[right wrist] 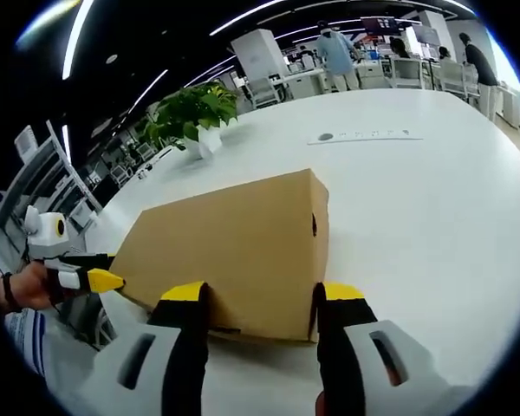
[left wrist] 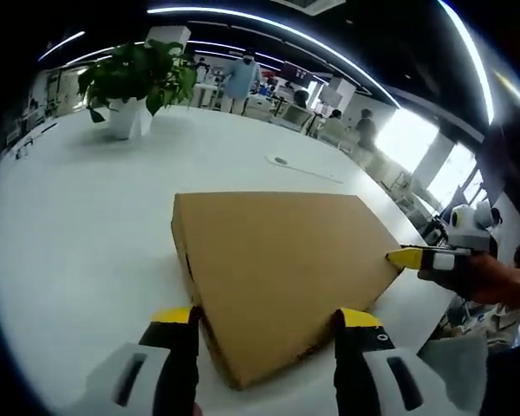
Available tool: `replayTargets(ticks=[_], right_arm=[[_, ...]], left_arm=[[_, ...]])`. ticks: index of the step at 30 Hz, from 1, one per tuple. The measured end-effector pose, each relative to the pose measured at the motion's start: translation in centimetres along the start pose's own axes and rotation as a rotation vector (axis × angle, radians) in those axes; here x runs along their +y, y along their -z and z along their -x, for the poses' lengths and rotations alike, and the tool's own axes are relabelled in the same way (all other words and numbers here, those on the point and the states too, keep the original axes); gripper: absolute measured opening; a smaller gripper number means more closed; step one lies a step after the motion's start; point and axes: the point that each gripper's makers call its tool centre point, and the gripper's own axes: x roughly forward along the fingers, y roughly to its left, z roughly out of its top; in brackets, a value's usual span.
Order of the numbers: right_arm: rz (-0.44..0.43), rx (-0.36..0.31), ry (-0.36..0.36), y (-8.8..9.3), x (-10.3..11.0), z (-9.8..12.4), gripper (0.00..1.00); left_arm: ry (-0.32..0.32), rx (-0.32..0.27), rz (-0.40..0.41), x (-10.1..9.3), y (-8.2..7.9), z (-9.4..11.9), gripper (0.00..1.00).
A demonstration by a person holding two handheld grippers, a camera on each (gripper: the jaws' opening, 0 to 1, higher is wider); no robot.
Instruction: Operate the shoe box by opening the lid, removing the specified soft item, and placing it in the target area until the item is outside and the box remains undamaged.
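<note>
Closed cardboard shoe box on the white table, lid still down. Left gripper and right gripper, jaws spread, straddle opposite near corners. Opening stage; next, lift the lid's edge gently.

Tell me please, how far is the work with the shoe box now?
Nothing looks done yet: the shoe box lies closed on the white table, lid still on, and no soft item is outside. In hand: the left gripper and the right gripper are both open, each straddling one end of the box. Left to do: open the lid, take the item out, and place it in the target area.
</note>
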Motion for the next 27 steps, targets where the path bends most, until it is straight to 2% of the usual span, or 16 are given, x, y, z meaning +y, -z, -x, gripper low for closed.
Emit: replayTargets(ticks=[6, 9, 11, 13, 18, 21, 25, 27], right_arm=[[-0.002, 0.003, -0.028, -0.1, -0.2, 0.2, 0.46], [0.05, -0.01, -0.065, -0.1, 0.2, 0.4, 0.49], [0.054, -0.019, -0.085, -0.2, 0.5, 0.5, 0.53], [0.063, -0.032, -0.09, -0.3, 0.4, 0.7, 0.53], [0.116, -0.061, -0.145, -0.3, 1.1, 1.3, 0.57], [0.178, -0.049, -0.164, -0.1, 1.3, 1.3, 0.61], [0.176, -0.048, -0.168, -0.1, 1.4, 1.3, 0.62], [0.237, -0.03, -0.174, 0.3, 1.6, 1.3, 0.63]], left_arm=[[0.025, -0.004, -0.026, -0.1, 0.2, 0.1, 0.67], [0.052, 0.007, -0.063, -0.7, 0.4, 0.2, 0.7], [0.058, 0.009, -0.095, -0.9, 0.6, 0.4, 0.71], [0.061, 0.012, -0.118, -1.1, 0.6, 0.4, 0.72], [0.063, 0.013, -0.16, -0.9, 0.7, 0.6, 0.7], [0.063, 0.007, -0.164, -0.8, 0.5, 0.5, 0.69], [0.054, -0.004, -0.153, -0.7, 0.4, 0.5, 0.69], [0.057, -0.01, -0.142, -0.7, 0.4, 0.5, 0.69]])
